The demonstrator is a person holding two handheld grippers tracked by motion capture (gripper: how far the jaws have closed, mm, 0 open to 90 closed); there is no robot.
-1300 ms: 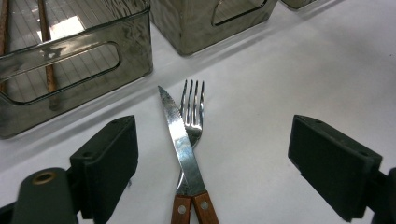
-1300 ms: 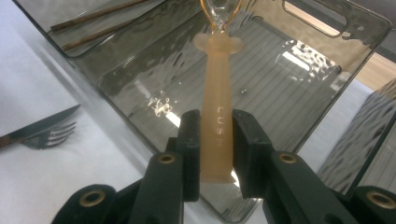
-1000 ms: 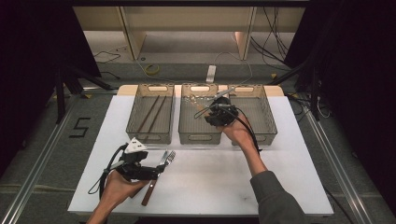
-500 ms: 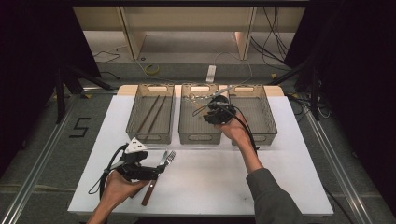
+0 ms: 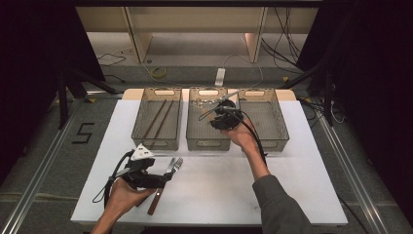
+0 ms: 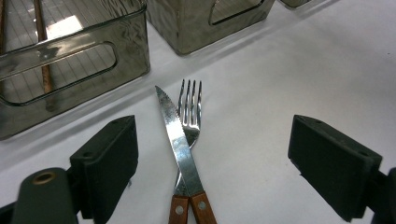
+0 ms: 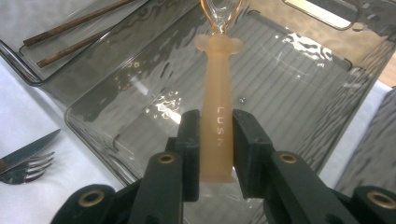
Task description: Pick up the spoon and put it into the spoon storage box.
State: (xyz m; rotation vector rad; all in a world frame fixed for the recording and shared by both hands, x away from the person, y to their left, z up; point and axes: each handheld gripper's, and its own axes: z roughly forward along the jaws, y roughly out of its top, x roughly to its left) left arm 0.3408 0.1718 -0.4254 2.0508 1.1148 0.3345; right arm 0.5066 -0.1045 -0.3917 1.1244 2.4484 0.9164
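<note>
A white surface [image 5: 292, 185] is seen spread across the middle of the high view, with three clear plastic bins set side by side along its far edge. Two brown chopsticks [image 5: 157, 119] are held in the left bin [image 5: 138, 117], lying lengthwise on its floor. The middle bin [image 5: 195, 131] is seen bare over most of its ribbed floor, and the right bin [image 5: 272, 117] stands just beside it.

The right gripper [image 5: 223, 118] is held by a hand above the far right part of the middle bin. In the right gripper view, its jaws are closed on the pale, translucent handle of a whisk [image 7: 217, 116], which is marked with the letters LUSN. The handle is gripped upright between the jaws, above the middle bin's floor, and the thin wire loop is seen at the top edge of that view.

The left gripper [image 5: 165, 176] is held low near the front left of the surface. Its jaws are spread wide and nothing is gripped between them. A knife [image 6: 180, 144] and a fork [image 6: 189, 109], both with wooden handles, are seen lying on the surface between the spread jaws, with the knife blade crossed over the fork. Neither utensil is touched by the jaws.
</note>
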